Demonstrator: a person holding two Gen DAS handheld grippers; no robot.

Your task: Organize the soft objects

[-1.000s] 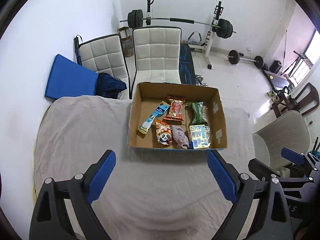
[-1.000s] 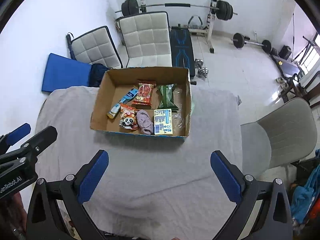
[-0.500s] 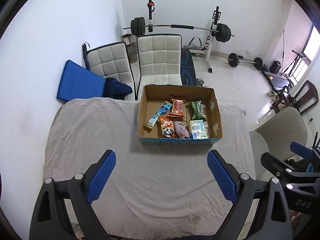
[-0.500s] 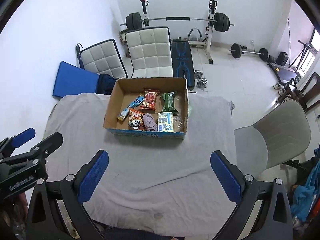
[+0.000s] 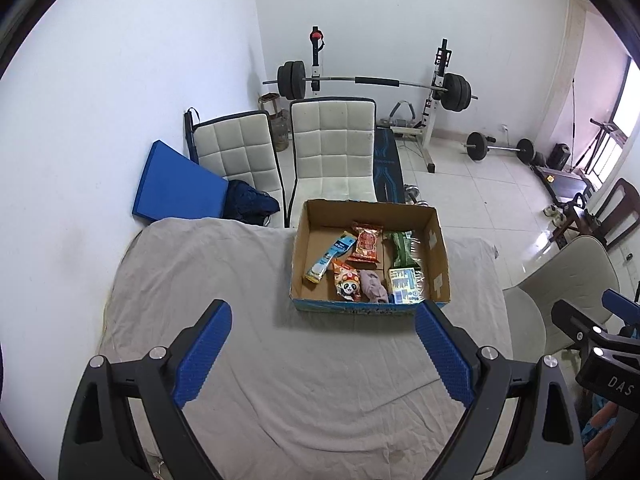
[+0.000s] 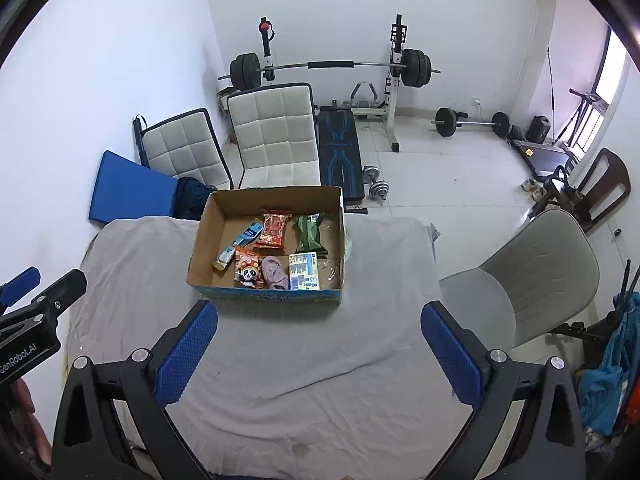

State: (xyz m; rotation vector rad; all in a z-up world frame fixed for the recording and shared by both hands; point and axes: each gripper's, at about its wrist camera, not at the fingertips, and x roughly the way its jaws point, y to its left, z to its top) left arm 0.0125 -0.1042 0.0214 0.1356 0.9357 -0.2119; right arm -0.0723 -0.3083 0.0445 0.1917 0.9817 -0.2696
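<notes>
An open cardboard box sits at the far side of the cloth-covered table. It holds a red snack pack, a green pack, a panda packet, a pink soft item, a blue-white pack and a long blue-white packet. My left gripper and right gripper are both open and empty, high above the table's near part.
Two white padded chairs and a blue mat stand behind the table. A grey chair stands at the right. A barbell rack and weights lie on the tiled floor beyond.
Both grippers have pulled back and up from the box, so it looks smaller and farther. Both stay open and empty. The items in the box have not moved.
</notes>
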